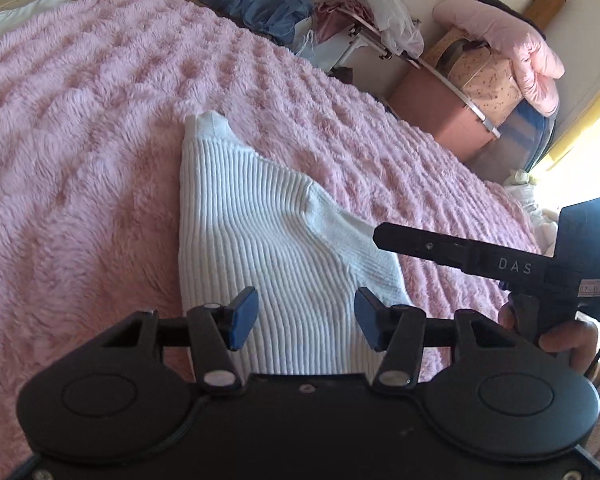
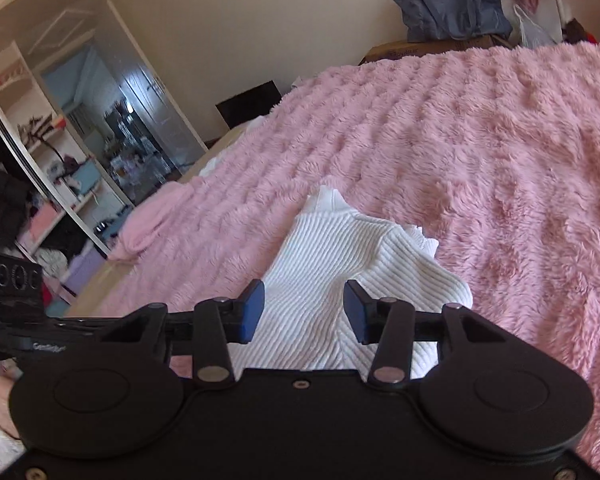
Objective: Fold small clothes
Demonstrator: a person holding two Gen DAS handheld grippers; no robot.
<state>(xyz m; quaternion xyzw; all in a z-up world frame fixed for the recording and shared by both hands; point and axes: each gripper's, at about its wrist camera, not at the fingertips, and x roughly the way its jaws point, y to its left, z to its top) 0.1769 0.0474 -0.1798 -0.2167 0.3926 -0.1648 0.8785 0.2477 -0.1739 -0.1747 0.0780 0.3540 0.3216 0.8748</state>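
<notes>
1. While both grippers hang over the bed w/ jaws spread and pinching nothing, the white ribbed sweater (image 1: 260, 232) lies partly folded on the pink plush blanket (image 1: 80, 140): left gripper (image 1: 306, 318) above its near hem, right gripper (image 2: 304, 310) likewise in its own view.
2. Risk, near: either set of jaws may nip blanket pile along w/ the knit, dragging both.
3. Risk, mid: right gripper's arm crosses close by the folded sleeve in the left view; a snag could undo that fold.
4. Risk, far: collar end (image 2: 326, 198) sits loose; a hard pull at the hem may skew the whole garment.
</notes>
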